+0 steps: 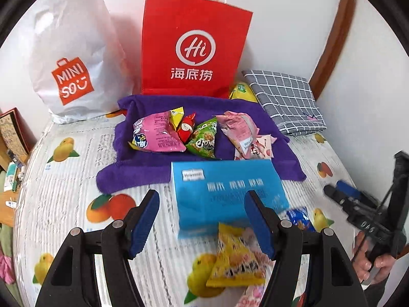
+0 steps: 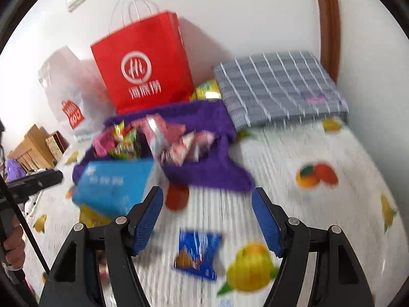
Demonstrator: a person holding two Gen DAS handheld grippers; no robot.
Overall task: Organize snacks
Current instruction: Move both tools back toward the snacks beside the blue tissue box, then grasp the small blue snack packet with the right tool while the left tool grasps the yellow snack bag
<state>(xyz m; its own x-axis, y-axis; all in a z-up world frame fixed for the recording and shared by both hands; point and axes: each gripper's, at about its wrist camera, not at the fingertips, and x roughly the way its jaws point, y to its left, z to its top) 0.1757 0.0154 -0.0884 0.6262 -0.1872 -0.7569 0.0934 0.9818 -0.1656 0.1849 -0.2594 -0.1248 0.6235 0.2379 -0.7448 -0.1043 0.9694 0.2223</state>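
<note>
Left gripper jaws apart, empty, over blue box; yellow snack packet just below, between fingers. Right gripper jaws apart, empty, above blue snack packet. Snack pile beyond on purple towel. Right view motion-blurred; red object near towel edge, possibly cloth print.

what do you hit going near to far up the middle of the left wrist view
yellow snack packet → blue box → green snack packet on the purple towel → red paper bag by the wall
</note>
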